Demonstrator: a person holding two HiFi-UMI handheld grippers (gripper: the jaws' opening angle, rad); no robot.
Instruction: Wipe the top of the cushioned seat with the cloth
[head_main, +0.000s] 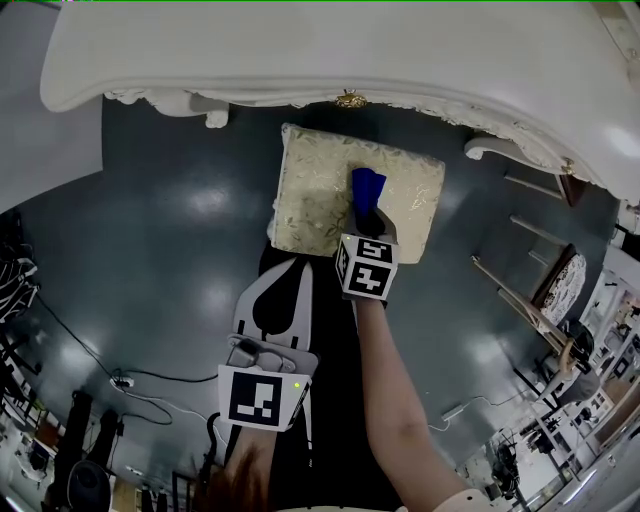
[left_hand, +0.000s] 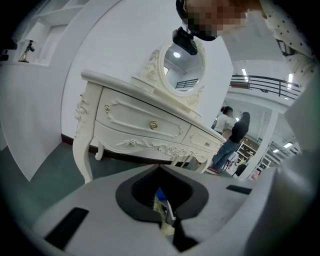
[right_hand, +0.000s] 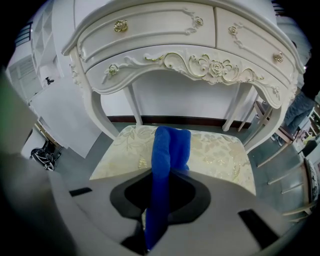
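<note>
Cloth in claw: my right claw (right_hand: 166, 175) pinches the blue cloth (right_hand: 169, 142), which is bunched into a long fold whose free end juts past the tips. I judge that this gives me a soft pad to drag rather than hard plastic. The end lies over the middle of the cushioned seat (head_main: 310, 195), just ahead of the claw, though I cannot tell how firmly it bears on the gold-patterned fabric. My left claw (head_main: 287, 272) is pressed together on nothing and hangs above the dark floor (head_main: 170, 220), just short of the seat's near edge, probably parked clear of the wiping path. The seat stands tucked under the white dressing table (right_hand: 200, 65).
</note>
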